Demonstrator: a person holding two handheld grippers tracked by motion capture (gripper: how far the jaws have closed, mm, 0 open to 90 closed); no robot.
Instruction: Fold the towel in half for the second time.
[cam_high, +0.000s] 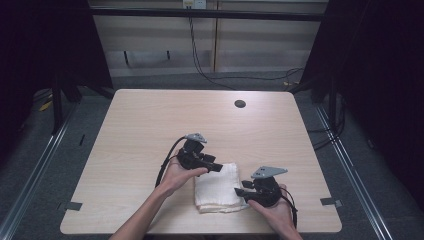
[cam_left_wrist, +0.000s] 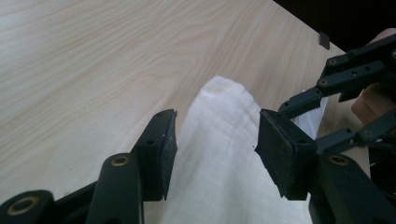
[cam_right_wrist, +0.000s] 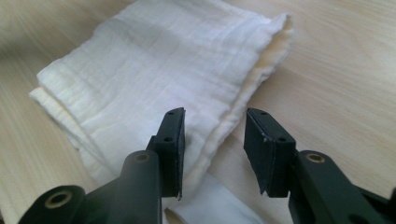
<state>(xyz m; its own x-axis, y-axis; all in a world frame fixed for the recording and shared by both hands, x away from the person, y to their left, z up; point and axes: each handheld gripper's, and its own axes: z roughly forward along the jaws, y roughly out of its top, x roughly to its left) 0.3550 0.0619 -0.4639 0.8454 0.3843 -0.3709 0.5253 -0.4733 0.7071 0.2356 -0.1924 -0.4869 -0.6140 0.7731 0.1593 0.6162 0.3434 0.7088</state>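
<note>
A folded white cloth (cam_high: 217, 187) lies on the wooden table (cam_high: 140, 120) near its front edge. My left gripper (cam_high: 217, 167) hovers at the cloth's far left corner, open, with the cloth (cam_left_wrist: 219, 154) showing between its jaws. My right gripper (cam_high: 239, 191) is at the cloth's right edge, open, its jaws straddling the layered edge of the cloth (cam_right_wrist: 154, 70). In the left gripper view the right gripper (cam_left_wrist: 289, 109) reaches in from the right beside the cloth. A hand holds each gripper from below.
A round black cable hole (cam_high: 240, 104) sits in the table's far right part. Black curtains and a grey floor surround the table, with cables (cam_high: 200, 60) trailing behind it. Tape marks (cam_high: 331, 202) lie on the floor near the front corners.
</note>
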